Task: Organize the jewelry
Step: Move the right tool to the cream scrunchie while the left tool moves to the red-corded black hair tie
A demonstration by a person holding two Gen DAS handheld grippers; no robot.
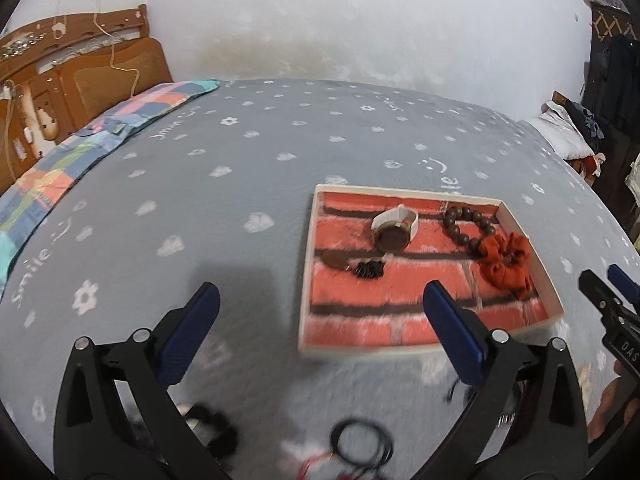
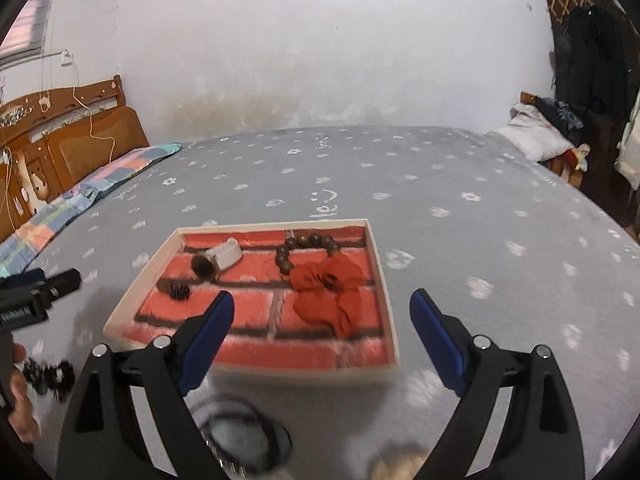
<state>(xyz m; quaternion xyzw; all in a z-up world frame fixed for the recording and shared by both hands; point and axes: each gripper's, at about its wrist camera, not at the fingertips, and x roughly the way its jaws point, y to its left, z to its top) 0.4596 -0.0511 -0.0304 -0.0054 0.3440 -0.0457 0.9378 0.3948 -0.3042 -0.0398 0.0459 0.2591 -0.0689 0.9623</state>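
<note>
A shallow cream tray (image 1: 310, 264) (image 2: 378, 264) lined with a red brick pattern lies on the grey flowered bedspread (image 1: 200, 184). Inside it are a white-strap watch (image 1: 394, 228) (image 2: 218, 258), a brown bead bracelet (image 1: 466, 224) (image 2: 308, 246), a red scrunchie (image 1: 506, 262) (image 2: 332, 288) and a small dark piece (image 1: 368, 269) (image 2: 179, 291). My left gripper (image 1: 322, 292) hangs open and empty over the tray's near left side. My right gripper (image 2: 323, 299) is open and empty above the tray's near edge. Each gripper shows at the edge of the other's view.
On the bedspread in front of the tray lie a black cord loop (image 1: 362, 444) (image 2: 244, 432), a dark beaded piece (image 1: 212, 424) (image 2: 48, 376) and a blurred pale item (image 2: 400, 464). A wooden headboard (image 1: 80, 80) and patchwork cover (image 1: 80, 152) are at left, a white pillow (image 1: 564, 132) at right.
</note>
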